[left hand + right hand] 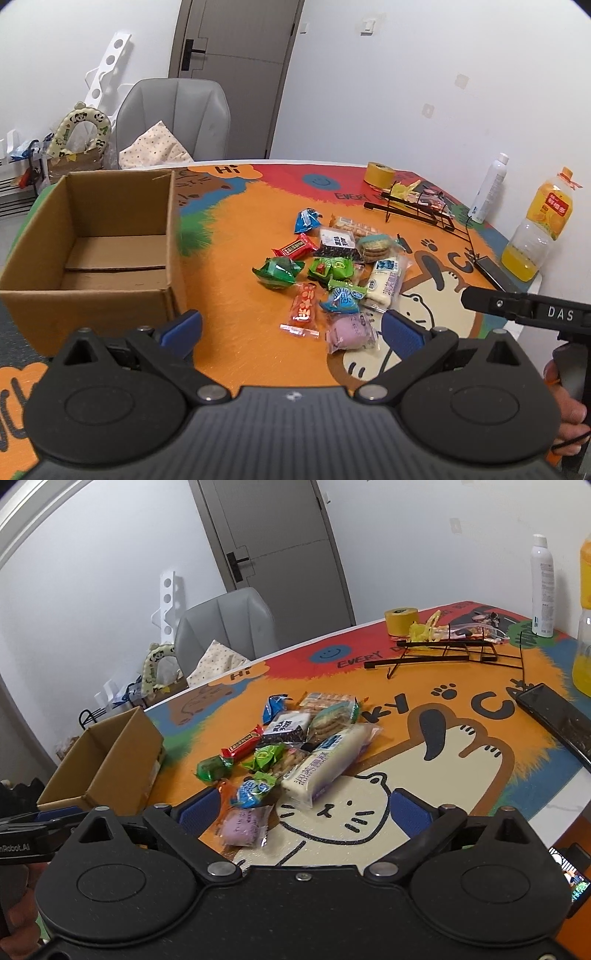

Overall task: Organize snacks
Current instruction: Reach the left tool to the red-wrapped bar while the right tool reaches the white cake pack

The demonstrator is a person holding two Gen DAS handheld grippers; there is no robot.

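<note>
This looks like a room in a home, used as a dining or living corner. A grey interior door (236, 48) with a black lever handle sits in plain white walls carrying light switches (367, 26). A padded grey chair (173, 110) stands at the far edge of the bench (240, 206), a spotted cloth (155, 147) heaped on its seat. The bench wears a bright cartoon cat mat, with a juice bottle (539, 229) and a white spray can (487, 188) at its right edge. A panda-print bag (81, 129) stands by the wall past its far left corner.

Left gripper (291, 328), right gripper (304, 808): fingers wide apart, empty.
</note>
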